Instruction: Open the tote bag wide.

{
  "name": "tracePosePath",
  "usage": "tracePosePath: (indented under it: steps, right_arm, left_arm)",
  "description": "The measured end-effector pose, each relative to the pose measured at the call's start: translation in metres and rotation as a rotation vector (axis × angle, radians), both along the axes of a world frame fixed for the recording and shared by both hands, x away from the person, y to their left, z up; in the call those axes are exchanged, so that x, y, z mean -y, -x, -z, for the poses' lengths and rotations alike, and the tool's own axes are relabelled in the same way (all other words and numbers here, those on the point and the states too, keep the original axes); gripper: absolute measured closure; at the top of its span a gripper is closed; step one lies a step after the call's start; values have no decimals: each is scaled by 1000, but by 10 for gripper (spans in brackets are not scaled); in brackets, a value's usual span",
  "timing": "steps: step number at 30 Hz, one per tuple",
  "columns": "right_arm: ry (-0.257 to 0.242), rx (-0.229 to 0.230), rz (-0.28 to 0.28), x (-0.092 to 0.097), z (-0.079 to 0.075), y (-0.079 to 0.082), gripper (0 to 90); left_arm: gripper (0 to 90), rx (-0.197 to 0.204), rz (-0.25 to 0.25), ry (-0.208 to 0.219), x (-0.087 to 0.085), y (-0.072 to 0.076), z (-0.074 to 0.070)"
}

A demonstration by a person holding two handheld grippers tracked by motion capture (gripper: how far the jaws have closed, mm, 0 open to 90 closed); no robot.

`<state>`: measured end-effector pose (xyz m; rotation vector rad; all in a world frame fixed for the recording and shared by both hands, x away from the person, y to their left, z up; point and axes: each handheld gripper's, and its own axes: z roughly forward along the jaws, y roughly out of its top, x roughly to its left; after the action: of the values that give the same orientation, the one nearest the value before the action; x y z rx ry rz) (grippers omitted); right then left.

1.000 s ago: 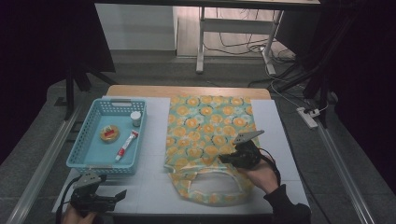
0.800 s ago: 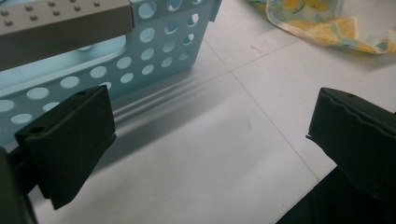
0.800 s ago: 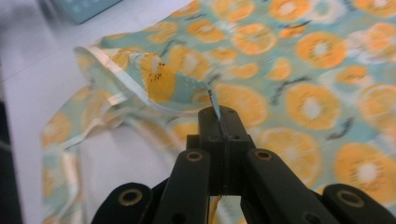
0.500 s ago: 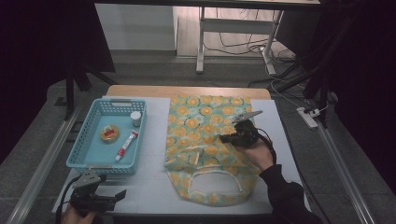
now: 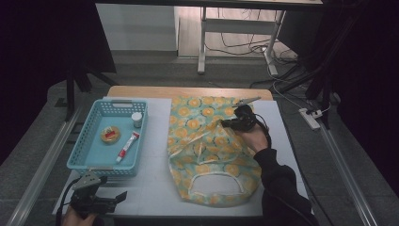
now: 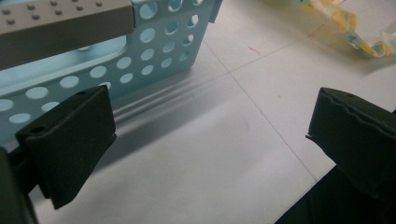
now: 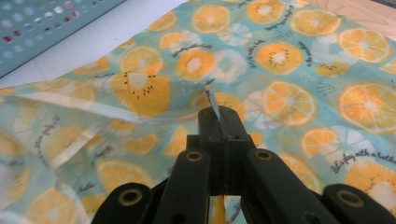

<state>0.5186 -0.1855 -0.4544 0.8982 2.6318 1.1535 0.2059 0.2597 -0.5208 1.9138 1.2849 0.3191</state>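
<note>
A fabric bag printed with orange and kiwi slices lies flat on the white table mat, its handle end toward the person. My right gripper hovers over the bag's far half, shut on a pinched fold of its top layer. The right gripper view has the jaws closed tight with a thin ridge of the bag's cloth squeezed between them. At the front left corner, my left gripper rests open on the mat. Its jaws stand wide apart with nothing between them, just in front of the blue basket.
The blue perforated basket sits left of the bag and holds a round yellow tin, a red-and-white tube and a small white jar. Bare white mat lies between basket and bag. A wooden table edge runs along the back.
My right gripper has travelled away from the person, from near the handle toward the bag's far half, dragging the pinched cloth with it. The left gripper has stayed put.
</note>
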Motion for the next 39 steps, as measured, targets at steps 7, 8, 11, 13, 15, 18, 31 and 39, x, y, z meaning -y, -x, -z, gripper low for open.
tracePosePath:
  steps: [7, 8, 11, 13, 15, 18, 31, 39]
  right_arm:
    - [12, -3, 30, -4, 19, -20, 893]
    - [15, -4, 34, -5, 23, -22, 893]
    - [20, -14, 45, -5, 33, -27, 891]
    - [42, -27, 53, -6, 45, -31, 890]
    - [47, -34, 54, -6, 49, -32, 888]
    - [70, -54, 58, -5, 62, -33, 823]
    - [12, -13, 45, -4, 38, -16, 468]
    - [-10, 22, 7, -3, 19, 7, 296]
  left_arm:
    - [10, 0, 1, 2, 0, 0, 0]
    - [10, 0, 1, 3, 0, 0, 0]
    - [11, 0, 1, 3, 0, 0, 0]
    - [11, 0, 2, 2, 0, 0, 0]
    - [12, 0, 2, 3, 0, 0, 0]
    - [12, 0, 2, 4, 0, 0, 0]
    - [14, 0, 0, -1, 0, 0, 0]
    - [14, 0, -1, -3, 0, 0, 0]
